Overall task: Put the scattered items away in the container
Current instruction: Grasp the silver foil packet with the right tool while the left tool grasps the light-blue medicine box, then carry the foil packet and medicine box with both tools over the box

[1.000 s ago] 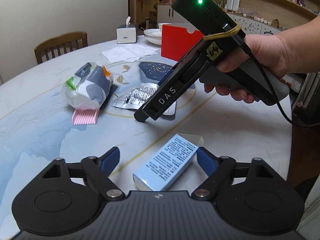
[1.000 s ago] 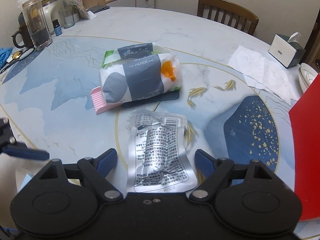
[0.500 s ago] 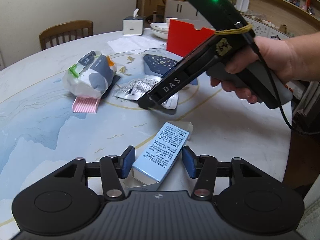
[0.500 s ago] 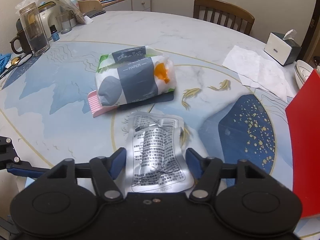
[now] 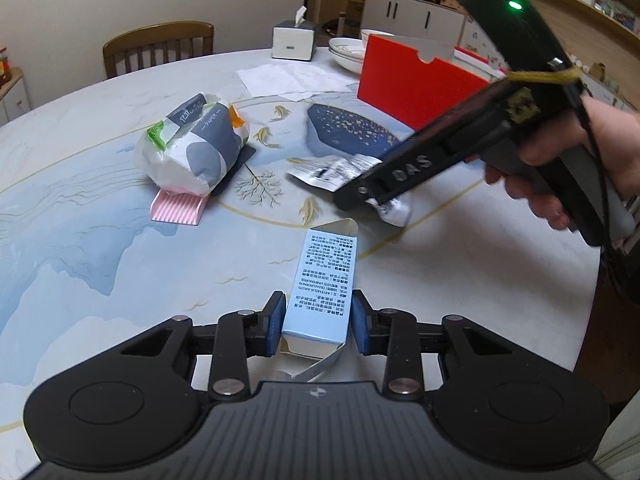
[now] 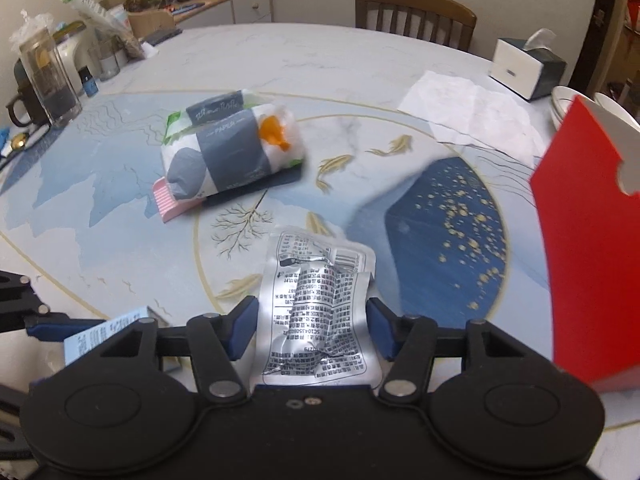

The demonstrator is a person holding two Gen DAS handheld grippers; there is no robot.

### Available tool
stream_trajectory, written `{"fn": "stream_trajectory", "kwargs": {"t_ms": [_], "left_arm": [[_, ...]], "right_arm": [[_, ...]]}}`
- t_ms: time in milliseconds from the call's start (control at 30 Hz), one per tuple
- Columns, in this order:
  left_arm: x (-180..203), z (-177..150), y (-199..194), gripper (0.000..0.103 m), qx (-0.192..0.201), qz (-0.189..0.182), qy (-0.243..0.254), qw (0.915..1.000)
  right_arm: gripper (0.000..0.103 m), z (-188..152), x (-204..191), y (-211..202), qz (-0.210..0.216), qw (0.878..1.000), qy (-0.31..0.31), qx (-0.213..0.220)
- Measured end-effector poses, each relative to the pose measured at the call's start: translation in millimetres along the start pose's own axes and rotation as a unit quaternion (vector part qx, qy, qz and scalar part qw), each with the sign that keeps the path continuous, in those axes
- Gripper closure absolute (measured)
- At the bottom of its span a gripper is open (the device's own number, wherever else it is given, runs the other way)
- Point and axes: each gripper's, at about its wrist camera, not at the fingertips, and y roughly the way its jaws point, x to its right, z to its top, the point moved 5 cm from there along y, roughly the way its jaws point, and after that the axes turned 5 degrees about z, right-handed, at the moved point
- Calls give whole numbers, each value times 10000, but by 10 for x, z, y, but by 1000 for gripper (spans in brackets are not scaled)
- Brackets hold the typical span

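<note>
My left gripper [image 5: 318, 324] is shut on a light blue printed box [image 5: 324, 276], pads pressed on its two long sides near the table's front edge. My right gripper [image 6: 312, 328], held by a hand, has a crumpled silver foil pouch [image 6: 316, 312] between its blue pads. The jaws are still closing and both pads touch the pouch's edges. In the left wrist view the pouch [image 5: 336, 168] sticks out of the right gripper [image 5: 360, 196] just above the table. The red container [image 5: 416, 84] [image 6: 592, 240] stands at the right. A tissue pack [image 5: 196, 144] [image 6: 236, 144] lies on a pink comb [image 5: 178, 208].
A dark flat card [image 6: 272, 182] sits under the tissue pack. Loose paper sheets [image 6: 472, 112], a tissue box [image 6: 524, 68] and bowls [image 5: 348, 50] are at the far right. A glass jar [image 6: 48, 80] and a mug stand far left. A chair [image 6: 416, 12] is behind the table.
The left jaws closed onto the blue box. The right jaws narrowed onto the foil pouch, which crumpled and shifted with the gripper toward the table's front.
</note>
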Motion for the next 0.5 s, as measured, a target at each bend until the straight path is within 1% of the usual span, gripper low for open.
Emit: {"fn": "stream_trajectory", "kwargs": {"t_ms": [367,500], "left_arm": [[169,325,-36,70,137,176,-350,9991],[277,498,-63,70,235,214,-360,9988]], "right_arm": [[45,-93,228,-528,166,9993,191,280],[45,-87,324,-760,165,9988,206,406]]}}
